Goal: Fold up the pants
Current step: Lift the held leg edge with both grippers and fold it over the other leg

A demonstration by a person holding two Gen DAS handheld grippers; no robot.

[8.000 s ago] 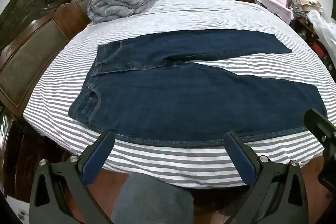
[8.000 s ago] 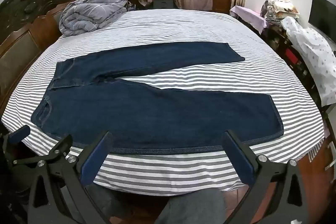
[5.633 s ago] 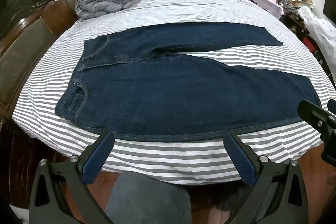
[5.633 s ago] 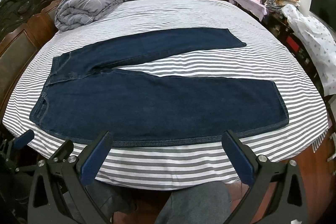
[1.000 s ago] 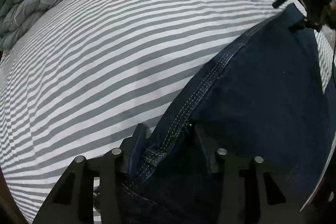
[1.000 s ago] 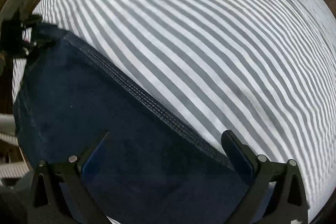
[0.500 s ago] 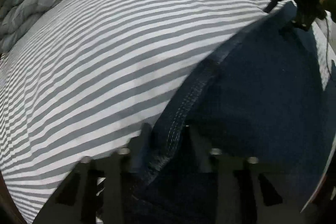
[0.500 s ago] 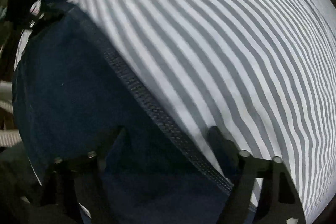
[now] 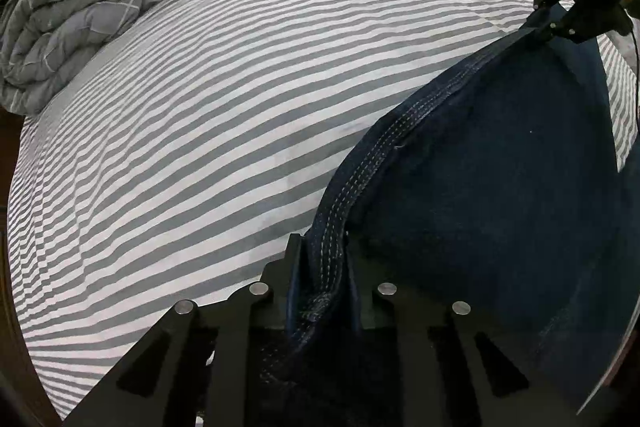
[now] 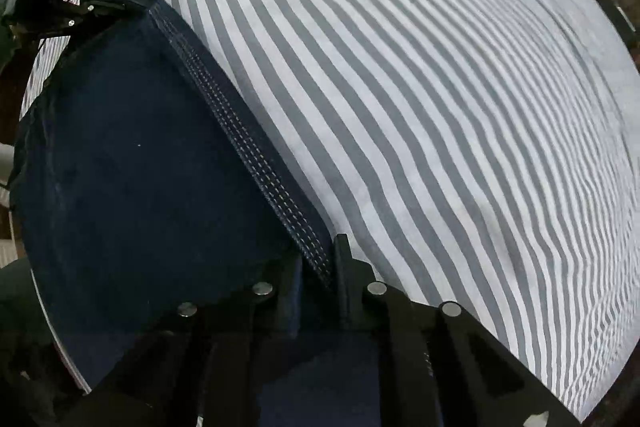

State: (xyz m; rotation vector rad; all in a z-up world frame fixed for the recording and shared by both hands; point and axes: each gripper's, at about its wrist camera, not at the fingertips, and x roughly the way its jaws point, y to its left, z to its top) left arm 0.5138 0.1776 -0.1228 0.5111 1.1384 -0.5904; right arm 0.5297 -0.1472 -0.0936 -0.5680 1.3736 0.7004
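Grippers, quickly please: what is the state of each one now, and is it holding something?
Left gripper: jaws just closed, shut on the stitched edge of the jeans.
Right gripper: jaws just closed, shut on the same edge.

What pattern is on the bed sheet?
Grey and white stripes on the sheet, clearest in the right wrist view.

Pants [image 9: 500, 187] cut off by frame edge; pinched seam hidden between fingers [image 9: 294, 267].
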